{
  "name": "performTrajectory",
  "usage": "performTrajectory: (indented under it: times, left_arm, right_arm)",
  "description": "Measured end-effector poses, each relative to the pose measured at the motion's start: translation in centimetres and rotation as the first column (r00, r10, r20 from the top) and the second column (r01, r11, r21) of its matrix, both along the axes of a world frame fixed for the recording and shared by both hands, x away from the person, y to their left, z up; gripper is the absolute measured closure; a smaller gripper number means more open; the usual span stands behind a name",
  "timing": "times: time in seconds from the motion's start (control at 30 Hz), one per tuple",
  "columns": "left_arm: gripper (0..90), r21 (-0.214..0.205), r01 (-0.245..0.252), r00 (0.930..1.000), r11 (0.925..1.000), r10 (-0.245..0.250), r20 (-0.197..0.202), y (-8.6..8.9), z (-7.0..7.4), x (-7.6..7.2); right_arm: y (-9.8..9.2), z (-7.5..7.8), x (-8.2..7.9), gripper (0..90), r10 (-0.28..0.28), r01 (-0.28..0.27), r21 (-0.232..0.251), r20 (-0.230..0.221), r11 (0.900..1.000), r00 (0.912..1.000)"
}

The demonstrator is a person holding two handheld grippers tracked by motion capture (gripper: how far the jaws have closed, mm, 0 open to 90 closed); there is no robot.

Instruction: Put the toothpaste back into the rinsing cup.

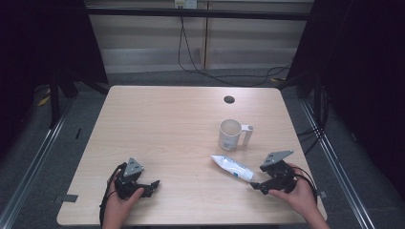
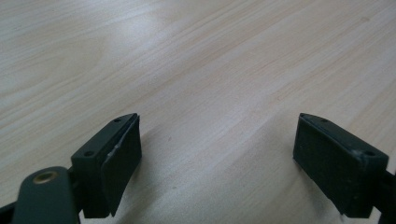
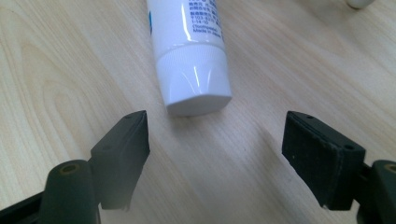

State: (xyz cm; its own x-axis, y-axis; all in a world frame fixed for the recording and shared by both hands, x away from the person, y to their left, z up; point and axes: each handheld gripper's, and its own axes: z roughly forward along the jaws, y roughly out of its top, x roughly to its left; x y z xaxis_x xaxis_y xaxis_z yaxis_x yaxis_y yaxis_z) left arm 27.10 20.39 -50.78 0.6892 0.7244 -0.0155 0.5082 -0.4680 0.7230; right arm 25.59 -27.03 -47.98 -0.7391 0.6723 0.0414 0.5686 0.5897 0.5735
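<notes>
My right gripper (image 1: 256, 185): jaws spread wide, nothing between them, aimed at the tube's cap end.
Tube (image 3: 189, 51): white, lying flat on the table (image 1: 162, 124) just ahead of my right jaws (cap toward me, not touched).
My left gripper (image 2: 217, 154): released, jaws apart over bare wood, near the table's front left.
Mug (image 1: 231, 134): white, upright, just beyond the tube.

A white tube (image 1: 232, 168) with blue print, a white mug (image 1: 230, 134), pale wood-grain table (image 1: 162, 124), black grippers.
</notes>
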Motion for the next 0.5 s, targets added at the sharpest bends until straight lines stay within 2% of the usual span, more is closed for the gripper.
performTrajectory:
  times: [0.1,0.33,0.5]
  left_arm:
    - [15.1,0.000,0.000,1.0000,1.0000,0.000,0.000,0.0,0.0,0.0]
    - [15.1,-0.001,-0.003,1.0000,1.0000,0.003,-0.001,0.0,0.0,0.0]
    - [15.1,0.000,0.000,1.0000,1.0000,0.000,0.000,0.0,0.0,0.0]
  right_arm:
    - [0.7,0.2,0.4,23.1,0.005,-0.005,-0.021,-0.020,0.9998,0.9998]
    - [1.5,0.3,1.1,23.1,0.028,-0.029,-0.040,-0.029,0.9988,0.9992]
    - [2.4,0.7,1.6,23.1,0.043,-0.046,-0.075,-0.041,0.9961,0.9982]
